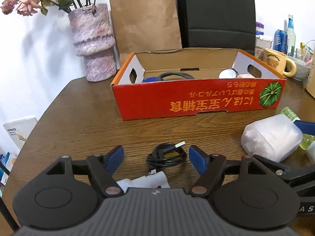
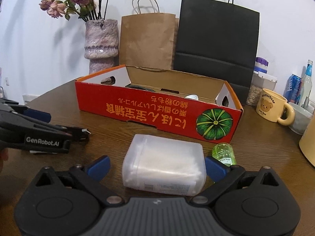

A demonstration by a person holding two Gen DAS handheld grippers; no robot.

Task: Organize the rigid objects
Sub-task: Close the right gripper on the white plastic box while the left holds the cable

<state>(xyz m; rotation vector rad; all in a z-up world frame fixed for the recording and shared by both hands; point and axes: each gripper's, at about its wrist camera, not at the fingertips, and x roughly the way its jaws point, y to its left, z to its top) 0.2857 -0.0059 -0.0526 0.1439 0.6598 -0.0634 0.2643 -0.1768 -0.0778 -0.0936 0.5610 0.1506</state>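
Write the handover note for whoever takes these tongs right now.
Left tongs: open, nothing held; the coiled black USB cable lies on the table between the tips.
Right tongs: open wide around the translucent plastic container, lying on its side; grip not closed.
Small green bottle lies just right of the container, by the red box.
Done: a black cable and some white items are already in the box.
Left: box the container, USB cable and green bottle.

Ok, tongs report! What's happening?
Both tongs open. Left tongs around black cable. Right tongs around plastic tub. Green bottle crowds right side.
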